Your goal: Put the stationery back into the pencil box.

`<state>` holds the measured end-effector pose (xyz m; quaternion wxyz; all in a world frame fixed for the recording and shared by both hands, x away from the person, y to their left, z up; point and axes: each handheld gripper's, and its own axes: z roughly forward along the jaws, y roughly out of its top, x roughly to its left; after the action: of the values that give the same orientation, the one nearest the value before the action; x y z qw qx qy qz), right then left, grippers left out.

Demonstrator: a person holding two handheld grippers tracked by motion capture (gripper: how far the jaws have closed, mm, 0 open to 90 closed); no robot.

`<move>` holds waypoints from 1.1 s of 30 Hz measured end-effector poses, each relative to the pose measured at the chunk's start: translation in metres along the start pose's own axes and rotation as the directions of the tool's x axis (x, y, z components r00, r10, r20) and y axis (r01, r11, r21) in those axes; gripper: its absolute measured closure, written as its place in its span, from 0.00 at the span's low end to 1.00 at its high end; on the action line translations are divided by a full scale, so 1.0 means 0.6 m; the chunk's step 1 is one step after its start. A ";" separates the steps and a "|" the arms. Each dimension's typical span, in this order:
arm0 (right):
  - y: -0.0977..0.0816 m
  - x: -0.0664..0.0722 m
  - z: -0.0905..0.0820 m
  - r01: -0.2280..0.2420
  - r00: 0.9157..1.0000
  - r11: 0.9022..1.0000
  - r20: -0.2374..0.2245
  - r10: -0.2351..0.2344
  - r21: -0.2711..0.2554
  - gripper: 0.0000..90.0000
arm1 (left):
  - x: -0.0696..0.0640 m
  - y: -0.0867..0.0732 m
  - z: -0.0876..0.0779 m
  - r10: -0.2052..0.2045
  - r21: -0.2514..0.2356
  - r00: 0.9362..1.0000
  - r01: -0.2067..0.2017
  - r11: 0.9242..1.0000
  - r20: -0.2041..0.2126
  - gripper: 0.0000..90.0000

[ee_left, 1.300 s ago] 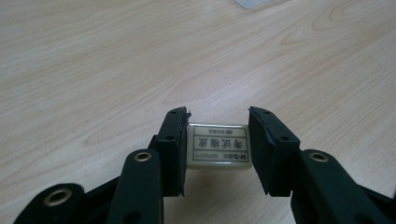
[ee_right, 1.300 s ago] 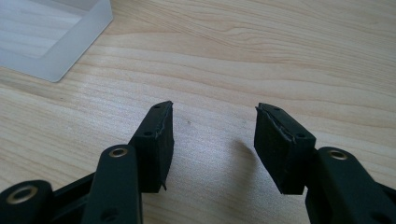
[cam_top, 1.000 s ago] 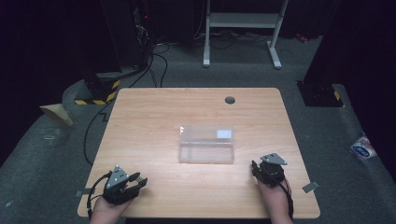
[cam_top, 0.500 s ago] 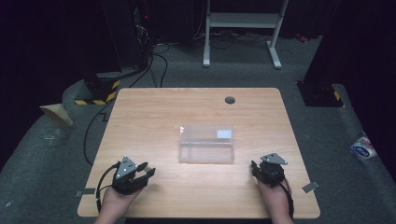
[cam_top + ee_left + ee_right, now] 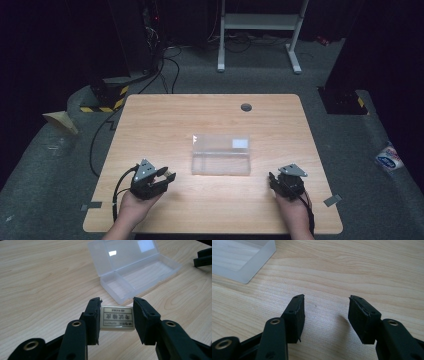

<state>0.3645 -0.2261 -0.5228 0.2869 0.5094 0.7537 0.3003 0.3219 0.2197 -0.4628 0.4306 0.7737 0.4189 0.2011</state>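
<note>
Carrying a small white rectangular eraser with a printed label pinched between its black pads, the left gripper hung just over the pale wooden surface, near the front-left edge, with the clear plastic hinged case a little ahead of it and to its right. That case sat open around the middle of the surface, lid laid back, tray divided into a small compartment and a long one. The right gripper sat released near the front-right, nothing between its pads, just beside the case's near corner.

My guess was the eraser was headed for the case. To do it well I'd keep the grip firm, come in over the near wall high enough not to clip it, line the eraser's long side up with the compartment, lower it, then let go. That case looked light, so a bump could easily shove it; the free gripper was close enough to steady it.

Plenty of bare wood on the left and behind the case. Only things to mind were the front edge right by the hands and a dark round grommet far back.
</note>
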 end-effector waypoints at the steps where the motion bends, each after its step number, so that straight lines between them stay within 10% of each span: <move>1: 0.000 0.000 0.000 0.000 1.000 1.000 0.000 0.000 0.000 0.52 | -0.001 0.004 0.003 -0.001 -0.004 1.000 0.001 1.000 0.002 0.65; 33: 0.000 0.000 0.000 -0.004 1.000 1.000 -0.008 0.004 0.001 0.52 | -0.014 0.092 0.092 0.070 0.035 0.996 -0.072 0.997 0.061 0.65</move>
<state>0.3645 -0.2264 -0.5228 0.2829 0.5099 0.7538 0.3028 0.3806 0.1700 -0.4463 0.4210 0.8016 0.3819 0.1852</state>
